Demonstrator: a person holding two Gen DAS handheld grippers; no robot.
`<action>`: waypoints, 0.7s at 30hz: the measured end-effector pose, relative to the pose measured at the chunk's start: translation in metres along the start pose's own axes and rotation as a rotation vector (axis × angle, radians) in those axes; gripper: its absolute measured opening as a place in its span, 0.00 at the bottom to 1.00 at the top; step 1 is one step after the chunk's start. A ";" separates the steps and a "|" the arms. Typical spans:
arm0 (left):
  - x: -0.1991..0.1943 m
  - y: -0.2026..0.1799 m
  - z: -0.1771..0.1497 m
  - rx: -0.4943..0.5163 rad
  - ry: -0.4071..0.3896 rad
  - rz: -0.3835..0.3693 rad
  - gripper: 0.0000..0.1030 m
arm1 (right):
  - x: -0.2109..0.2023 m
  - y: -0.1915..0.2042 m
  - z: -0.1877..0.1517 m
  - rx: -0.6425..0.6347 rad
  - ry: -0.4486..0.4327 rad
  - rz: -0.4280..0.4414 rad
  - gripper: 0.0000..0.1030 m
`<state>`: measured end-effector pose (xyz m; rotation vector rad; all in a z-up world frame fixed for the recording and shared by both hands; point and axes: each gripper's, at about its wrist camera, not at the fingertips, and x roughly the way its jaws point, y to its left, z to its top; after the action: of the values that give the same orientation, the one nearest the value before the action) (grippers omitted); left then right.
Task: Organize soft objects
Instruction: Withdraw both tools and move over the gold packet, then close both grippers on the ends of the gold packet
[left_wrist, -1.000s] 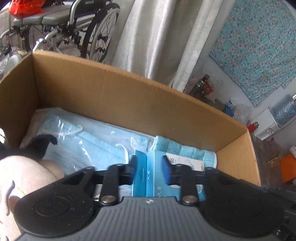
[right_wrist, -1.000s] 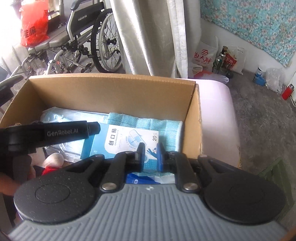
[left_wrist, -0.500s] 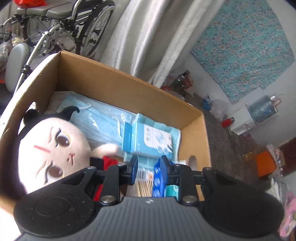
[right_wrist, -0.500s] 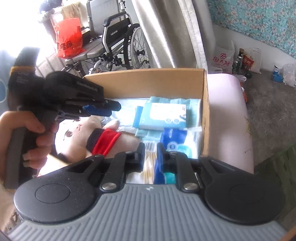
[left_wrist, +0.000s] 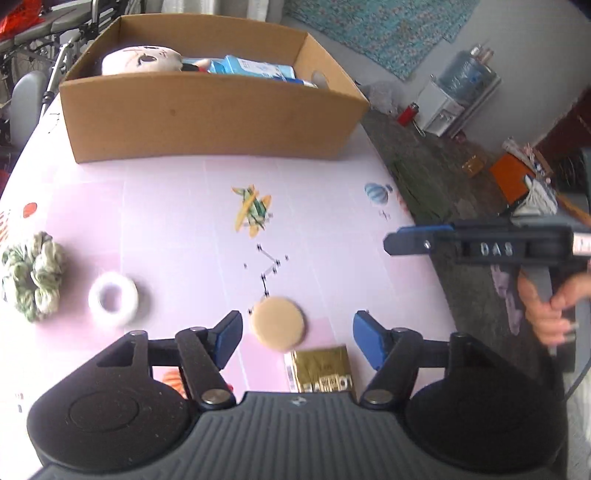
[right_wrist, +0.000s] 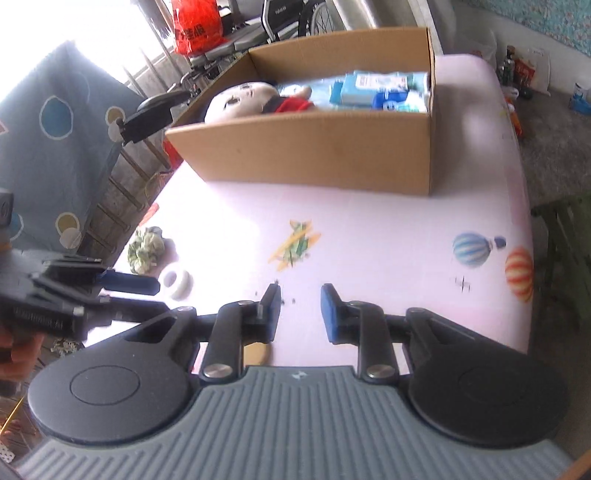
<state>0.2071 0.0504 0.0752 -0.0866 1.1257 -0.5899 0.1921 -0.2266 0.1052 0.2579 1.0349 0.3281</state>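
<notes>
The pink desk (left_wrist: 177, 206) runs broad and bare through the middle of both views, its right edge dropping to the grey floor at the right of each frame. A cardboard box (left_wrist: 207, 118) stands at its far end, in the upper half of both views, with open desk between it and the grippers.

The left gripper (left_wrist: 297, 334) tilts steeply down over the near desk, its fingers (left_wrist: 227, 338) spreading wider with nothing clamped; a round tan puff (left_wrist: 277, 324) lies on the desk between them, untouched. The right gripper (right_wrist: 300, 312) also angles down, its fingers (right_wrist: 330, 314) parting, only bare desk between. In the left view a hand (left_wrist: 550, 314) at the right edge grips its handle.

Counted: one plush doll (right_wrist: 236, 99) lying in the box beside blue packets (right_wrist: 373, 88) (their number is hard to tell); on the desk one green knitted scrunchie (left_wrist: 35, 275) at the left edge, one white ring (left_wrist: 113, 300) just beside it, one puff, one gold packet (left_wrist: 321, 369) at the bottom centre, close below the puff.
</notes>
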 end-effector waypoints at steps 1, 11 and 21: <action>0.003 -0.008 -0.017 0.028 0.009 0.014 0.74 | 0.004 0.000 -0.010 0.008 0.025 0.001 0.23; 0.059 -0.035 -0.117 0.117 0.059 0.040 0.74 | 0.043 0.031 -0.069 -0.045 0.083 0.027 0.37; 0.050 -0.034 -0.132 0.258 0.049 0.144 0.67 | 0.071 0.045 -0.085 -0.026 0.120 0.076 0.37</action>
<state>0.0940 0.0272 -0.0123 0.2304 1.0843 -0.6057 0.1444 -0.1529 0.0234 0.2568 1.1402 0.4293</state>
